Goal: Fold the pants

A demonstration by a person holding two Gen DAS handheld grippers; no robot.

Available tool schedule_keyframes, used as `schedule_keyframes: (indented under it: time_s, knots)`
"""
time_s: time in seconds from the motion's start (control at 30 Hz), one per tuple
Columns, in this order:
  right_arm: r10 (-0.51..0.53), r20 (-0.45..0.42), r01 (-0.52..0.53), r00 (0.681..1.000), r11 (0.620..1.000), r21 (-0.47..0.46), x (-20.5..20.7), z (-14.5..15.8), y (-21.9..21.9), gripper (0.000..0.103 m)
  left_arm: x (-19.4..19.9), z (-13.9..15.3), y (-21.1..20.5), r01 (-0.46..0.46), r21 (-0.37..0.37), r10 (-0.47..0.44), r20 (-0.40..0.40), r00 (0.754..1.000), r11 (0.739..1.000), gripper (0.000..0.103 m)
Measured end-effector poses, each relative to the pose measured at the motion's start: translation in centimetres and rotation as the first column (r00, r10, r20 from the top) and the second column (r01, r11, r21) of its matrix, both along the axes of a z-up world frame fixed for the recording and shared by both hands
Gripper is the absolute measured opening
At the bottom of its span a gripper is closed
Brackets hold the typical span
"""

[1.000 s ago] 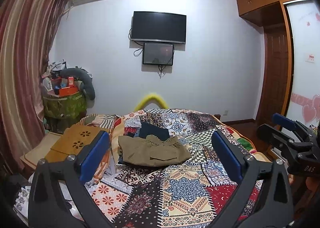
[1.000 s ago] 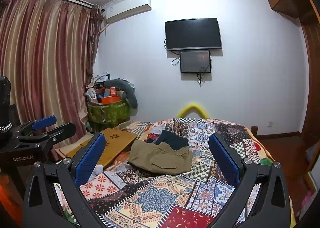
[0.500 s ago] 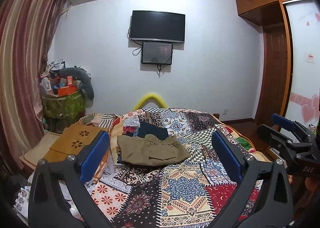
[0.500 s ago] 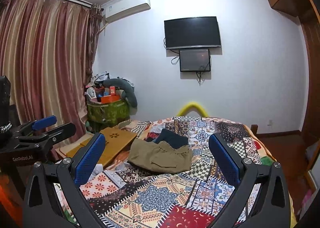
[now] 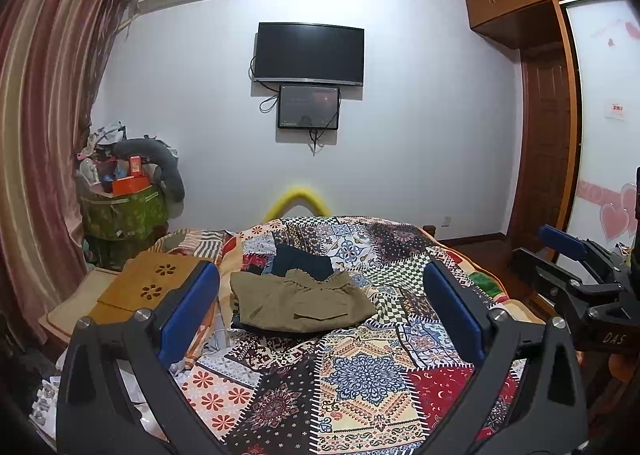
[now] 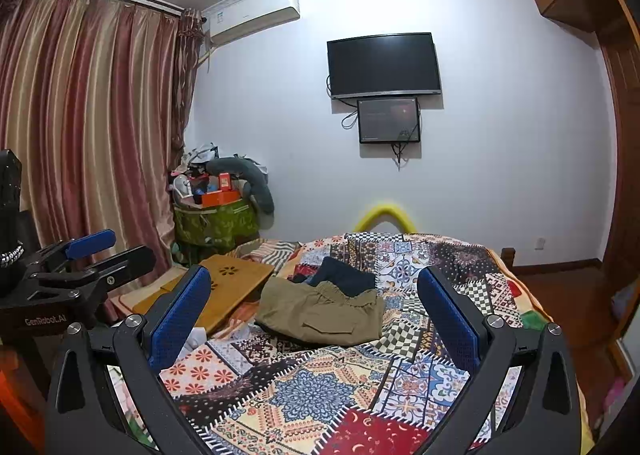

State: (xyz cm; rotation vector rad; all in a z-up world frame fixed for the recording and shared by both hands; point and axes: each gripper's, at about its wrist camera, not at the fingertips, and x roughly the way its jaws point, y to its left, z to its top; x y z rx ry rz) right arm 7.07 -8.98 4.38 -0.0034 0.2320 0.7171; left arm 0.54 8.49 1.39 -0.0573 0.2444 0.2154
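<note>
Olive pants [image 5: 302, 305] are seen folded on the patchwork bed [image 5: 372, 379], long axis crosswise, waistband toward the wall-mounted television [image 5: 309, 54]. Left gripper [image 5: 320, 311] and right gripper [image 6: 314, 319] are held wide apart, empty.

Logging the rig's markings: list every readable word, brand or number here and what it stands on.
"DAS": body of the right gripper, seen from the left wrist view.
"GenRobot.AI": body of the left gripper, seen from the right wrist view.
Sticker on the air conditioner: too small to read.
Red sign on the wardrobe door: blurred.
</note>
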Motion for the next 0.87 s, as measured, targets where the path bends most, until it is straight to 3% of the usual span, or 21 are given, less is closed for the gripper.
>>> schedule_keyframes:
  time_s: [0.87]
  knots:
    - [-0.007, -0.006, 0.007, 1.000, 1.000, -0.001, -0.11, -0.11, -0.05, 0.102, -0.03, -0.07, -0.53, 0.031, -0.001, -0.031, 0.000, 1.000, 1.000, 0.103]
